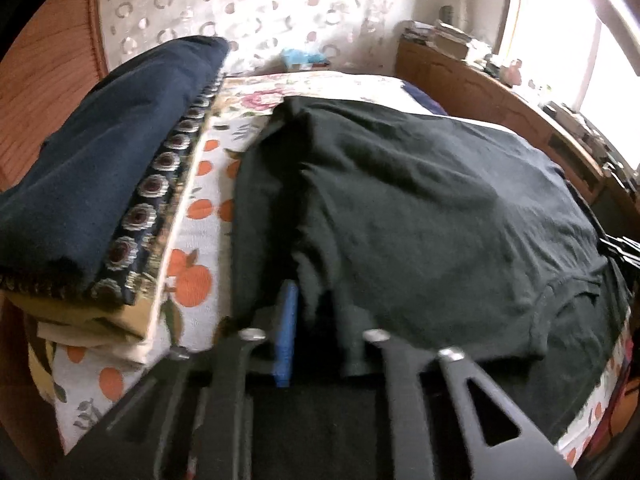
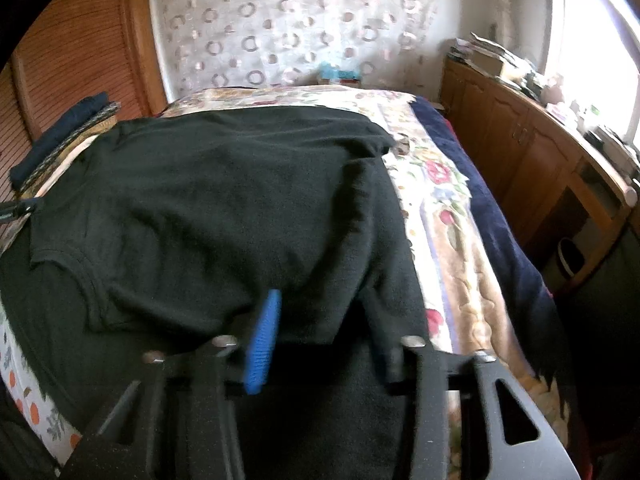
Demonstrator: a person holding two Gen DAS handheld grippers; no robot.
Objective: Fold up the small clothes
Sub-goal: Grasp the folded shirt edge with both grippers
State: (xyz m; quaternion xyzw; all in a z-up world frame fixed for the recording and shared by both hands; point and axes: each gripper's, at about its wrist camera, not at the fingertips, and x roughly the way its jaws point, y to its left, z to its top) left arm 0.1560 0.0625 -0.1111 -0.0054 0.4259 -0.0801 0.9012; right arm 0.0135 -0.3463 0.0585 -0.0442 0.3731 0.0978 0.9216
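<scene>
Black T-shirt [image 2: 224, 200] is lying spread across the bed [image 2: 436, 216], collar end toward me, its near edge bunching up into both my tools. It is covering most of the patterned bedspread [image 1: 200, 248]; the neckline seam is curving along the near side in both wrist views.

Left gripper [image 1: 316, 320]: I am clamping it down on a gathered fold at the shirt's near left edge. The blue pad [image 1: 286, 332] is showing on one side, dark cloth is filling the gap and the opposite finger is buried under fabric.

Right gripper [image 2: 320, 328]: I am pinching a fold of the near right edge here too. Its blue pad [image 2: 262, 344] is pressing into cloth; the far finger is half hidden by the drape, so I am judging the grip from the fabric tenting up between the jaws.

Handling, as I am reading it: thin cotton knit, light, limp, not fragile. It is sagging and wrinkling wherever it is unsupported, so it is likely to follow the pinch points and trail the rest. Matte surface and ribbed pads should be giving good friction. Best holds are the hemmed or seamed edges, well apart, to keep the cloth taut.

Surroundings: a stack of folded clothes [image 1: 100, 168] is sitting on the left of the bed, navy piece on top. A wooden cabinet [image 2: 520, 152] is standing along the right.
</scene>
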